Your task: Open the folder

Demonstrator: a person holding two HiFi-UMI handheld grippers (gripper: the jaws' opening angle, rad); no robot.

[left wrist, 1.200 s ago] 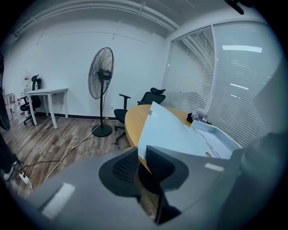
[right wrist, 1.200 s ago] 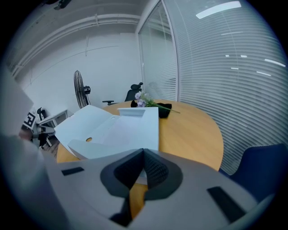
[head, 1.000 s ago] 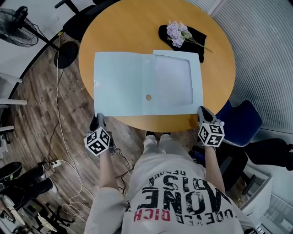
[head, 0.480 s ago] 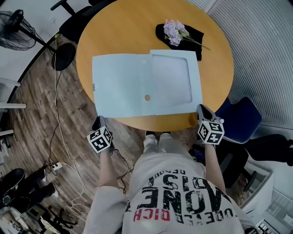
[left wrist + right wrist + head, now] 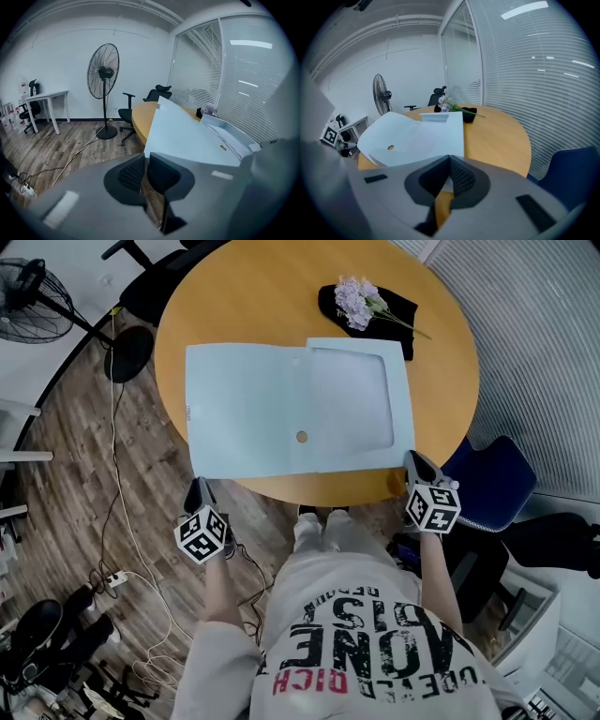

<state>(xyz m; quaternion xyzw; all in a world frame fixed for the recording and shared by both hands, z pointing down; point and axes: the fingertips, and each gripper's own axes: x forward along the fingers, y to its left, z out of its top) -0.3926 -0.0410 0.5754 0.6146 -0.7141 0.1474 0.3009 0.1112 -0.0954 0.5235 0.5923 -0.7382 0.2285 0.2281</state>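
While the left gripper (image 5: 199,487) hovers off the table (image 5: 272,287) edge, its empty jaws closing to a narrow gap, the folder (image 5: 244,409) lies open and flat on the table. The right gripper (image 5: 412,459) sits at the folder's near right corner, jaws together.

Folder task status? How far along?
Done: pale blue paper folder lies spread open on the round wooden table. In hand: nothing; left gripper is off the table, jaws closing empty; right gripper sits with jaws together at the folder's near right corner. Remaining: nothing obvious.
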